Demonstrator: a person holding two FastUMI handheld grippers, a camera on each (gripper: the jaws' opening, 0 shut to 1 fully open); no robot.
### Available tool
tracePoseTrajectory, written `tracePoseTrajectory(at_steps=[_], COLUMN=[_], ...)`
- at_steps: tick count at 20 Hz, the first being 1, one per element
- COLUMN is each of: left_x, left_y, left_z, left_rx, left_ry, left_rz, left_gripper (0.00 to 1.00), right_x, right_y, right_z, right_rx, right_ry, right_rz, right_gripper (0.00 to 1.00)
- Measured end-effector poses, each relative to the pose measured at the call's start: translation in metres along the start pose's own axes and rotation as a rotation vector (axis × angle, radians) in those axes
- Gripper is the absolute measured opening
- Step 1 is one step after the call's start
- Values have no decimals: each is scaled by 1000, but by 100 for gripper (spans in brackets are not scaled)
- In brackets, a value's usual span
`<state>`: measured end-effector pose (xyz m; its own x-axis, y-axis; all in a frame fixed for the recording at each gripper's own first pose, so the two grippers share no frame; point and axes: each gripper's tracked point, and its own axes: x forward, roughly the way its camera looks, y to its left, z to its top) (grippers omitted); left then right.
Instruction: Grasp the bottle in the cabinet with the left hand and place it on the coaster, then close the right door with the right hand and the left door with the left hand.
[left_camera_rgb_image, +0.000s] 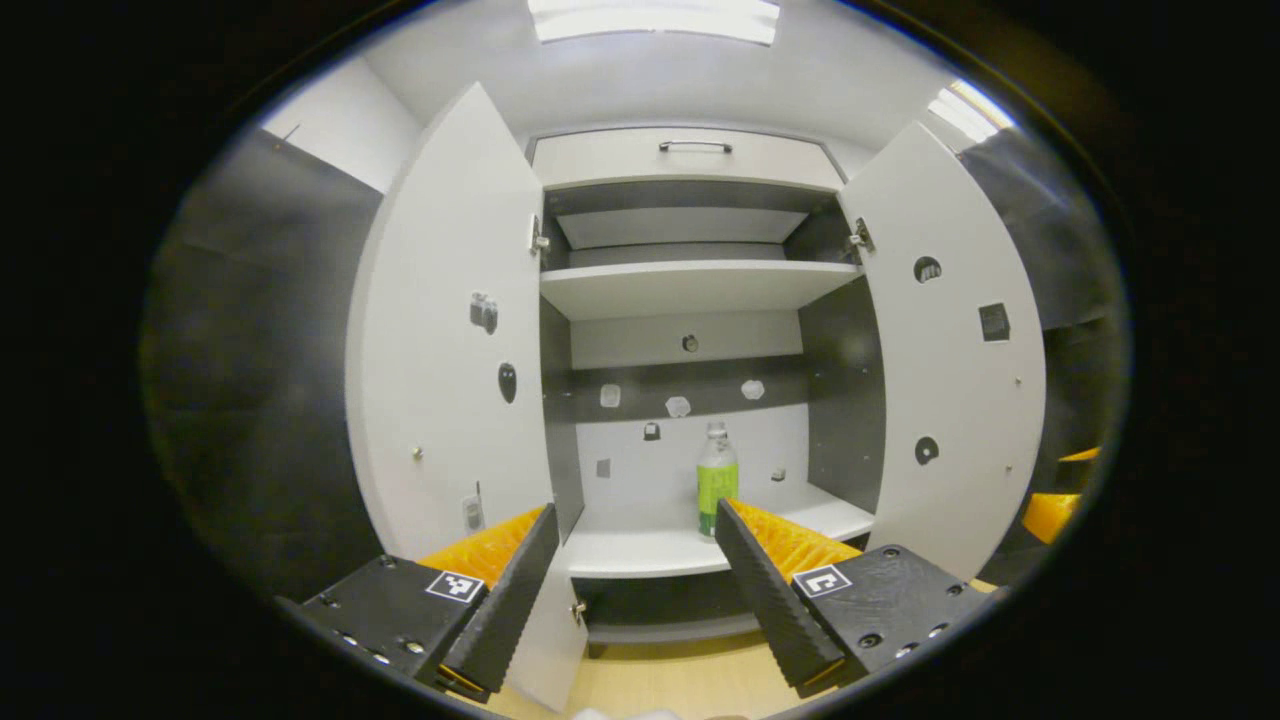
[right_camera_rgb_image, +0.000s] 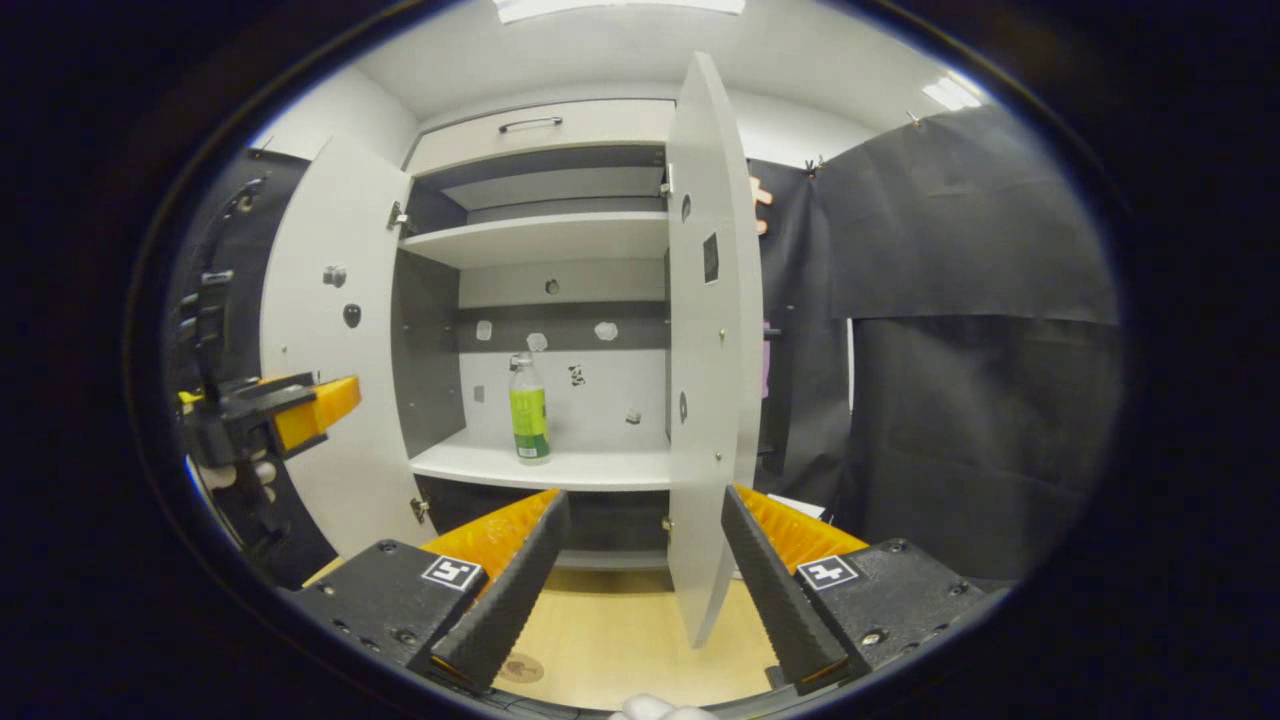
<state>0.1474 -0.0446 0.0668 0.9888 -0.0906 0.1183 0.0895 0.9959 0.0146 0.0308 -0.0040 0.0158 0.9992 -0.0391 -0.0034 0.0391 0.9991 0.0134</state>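
The cabinet (left_camera_rgb_image: 690, 290) stands with both doors swung open, its white shelves and dark side walls in plain sight. In the left gripper view the left door (left_camera_rgb_image: 450, 330) spreads from ten to eight o'clock and the right door (left_camera_rgb_image: 950, 340) from two to four o'clock. In the right gripper view the right door (right_camera_rgb_image: 705, 330) is seen nearly edge-on, running from twelve down to six o'clock, while the left door (right_camera_rgb_image: 330, 340) lies flat at nine o'clock. A drawer front with a handle (left_camera_rgb_image: 695, 147) sits at the top of the cabinet, at twelve o'clock.

The wooden table (right_camera_rgb_image: 610, 640) shows at six o'clock below the cabinet, and on it, by the tip of the right gripper's left finger, lies a small round coaster (right_camera_rgb_image: 522, 667) (partly hidden).

The bottle (left_camera_rgb_image: 717, 480), clear with a green label and a white cap, stands upright on the lower shelf (left_camera_rgb_image: 640, 550), towards the back wall. From the left gripper (left_camera_rgb_image: 635, 565) it is ahead at about one o'clock, just above the tip of the right-hand finger, well apart from both fingers. The left gripper's jaws are spread wide and grip nothing.

In the right gripper view the bottle (right_camera_rgb_image: 528, 410) stands at about eleven o'clock, far ahead of the right gripper (right_camera_rgb_image: 640, 560), whose jaws are also wide apart with nothing between them; the lower edge of the right door hangs in line with that gap. At nine o'clock in this view the left gripper (right_camera_rgb_image: 275, 415) appears, held by a hand (right_camera_rgb_image: 240, 475).
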Motion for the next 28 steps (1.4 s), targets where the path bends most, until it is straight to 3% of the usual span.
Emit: tracePoseTrajectory(at_steps=[8,13,16,17,27,28], left_x=[139,210,248,255,295,297], left_y=[-53,-75,-91,-93,-98,-96], left_z=[14,-13,-41,-50,-89,-90], left_rx=[-82,-101,-95,-84,-67,-60], left_ry=[-20,25,62,71,124,119], left_rz=[-83,-90,-86,-80,-36,-29], left_gripper=[98,96,100,96,95,82], right_x=[1,6,10,11,16,16], right_y=[-16,-24,-26,-26,-35,-33], right_z=[1,2,-2,-2,-13,-11], right_rx=[-9,-22,-40,-45,-67,-63], right_ry=[20,42,66,71,114,112], right_rz=[-61,-90,-93,-91,-88,-83], right_gripper=[100,100,100,100,100,100])
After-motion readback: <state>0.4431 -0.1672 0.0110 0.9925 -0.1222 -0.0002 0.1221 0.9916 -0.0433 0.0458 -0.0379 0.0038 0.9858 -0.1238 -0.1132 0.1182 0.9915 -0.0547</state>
